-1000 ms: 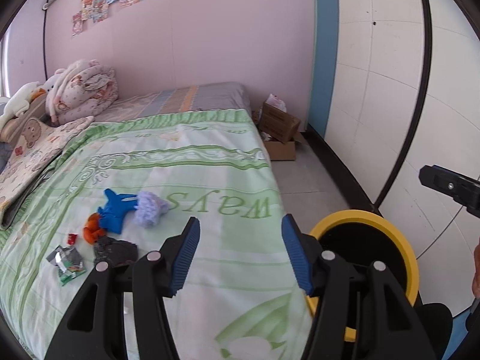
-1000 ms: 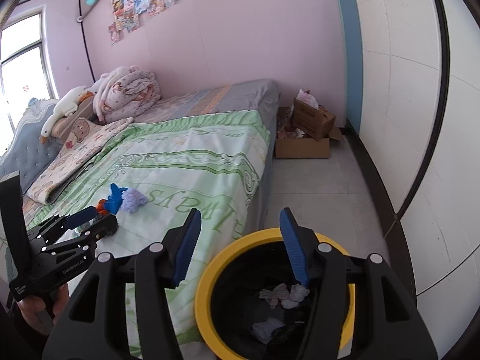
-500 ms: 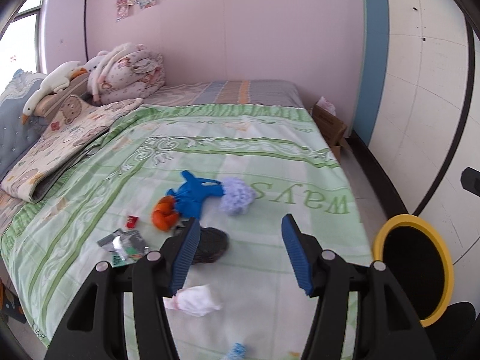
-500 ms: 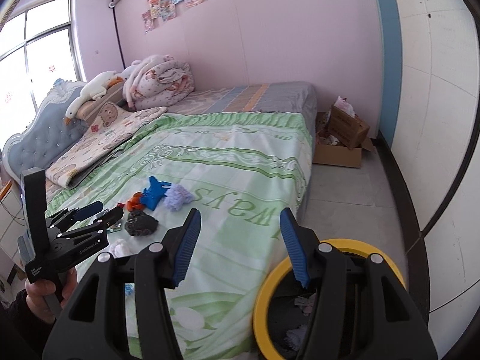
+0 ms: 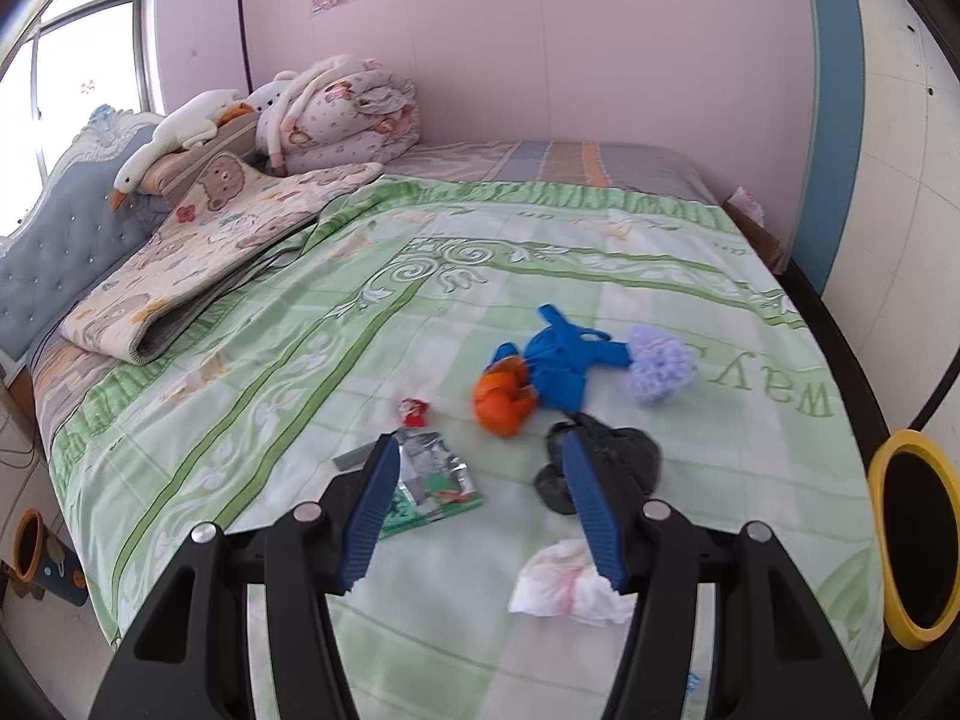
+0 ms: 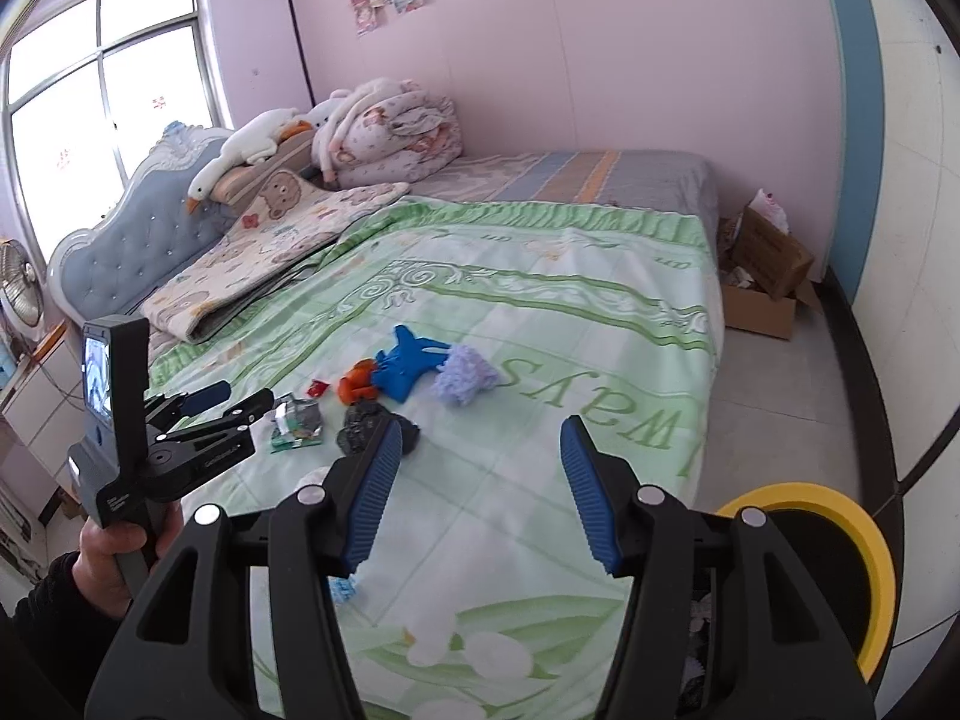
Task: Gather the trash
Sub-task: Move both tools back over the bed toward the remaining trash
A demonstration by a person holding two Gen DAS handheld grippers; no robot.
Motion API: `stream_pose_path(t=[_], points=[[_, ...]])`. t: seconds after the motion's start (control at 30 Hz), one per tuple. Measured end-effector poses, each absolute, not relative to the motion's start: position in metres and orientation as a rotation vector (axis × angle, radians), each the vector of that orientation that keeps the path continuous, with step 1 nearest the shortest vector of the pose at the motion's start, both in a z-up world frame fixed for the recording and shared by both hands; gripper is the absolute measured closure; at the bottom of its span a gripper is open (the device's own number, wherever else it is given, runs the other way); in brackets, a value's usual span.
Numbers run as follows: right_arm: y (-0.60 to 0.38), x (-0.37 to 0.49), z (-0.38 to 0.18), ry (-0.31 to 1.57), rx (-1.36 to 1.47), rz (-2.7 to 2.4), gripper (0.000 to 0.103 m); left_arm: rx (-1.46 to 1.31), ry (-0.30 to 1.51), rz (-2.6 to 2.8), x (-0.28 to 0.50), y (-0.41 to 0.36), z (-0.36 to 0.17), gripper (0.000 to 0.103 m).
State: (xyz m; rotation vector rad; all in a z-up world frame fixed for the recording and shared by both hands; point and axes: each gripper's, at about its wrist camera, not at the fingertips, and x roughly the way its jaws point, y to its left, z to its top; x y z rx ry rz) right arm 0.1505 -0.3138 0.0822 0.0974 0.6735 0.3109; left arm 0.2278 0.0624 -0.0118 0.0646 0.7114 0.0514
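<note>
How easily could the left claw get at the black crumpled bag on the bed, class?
Probably easily. The left claw stands open and empty above the green bedspread, and the black crumpled bag lies uncovered just beyond its right finger. The white tissue lies nearer but off to one side.

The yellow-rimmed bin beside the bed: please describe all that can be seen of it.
The yellow-rimmed bin stands on the grey floor, close to the side of the bed. It is round, with a thick yellow rim, seemingly plastic, and a dark inside. It stands upright and open, without a lid. The right gripper hides part of it; some crumpled scraps show inside.
</note>
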Motion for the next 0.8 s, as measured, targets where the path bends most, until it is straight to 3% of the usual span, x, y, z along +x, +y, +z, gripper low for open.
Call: stream_pose_path(t=[0.8], points=[[-0.201, 0.202, 0.003, 0.847, 0.069, 0.473, 0.05, -0.034, 0.815, 0.131, 0.267, 0.141, -0.073, 0.049]])
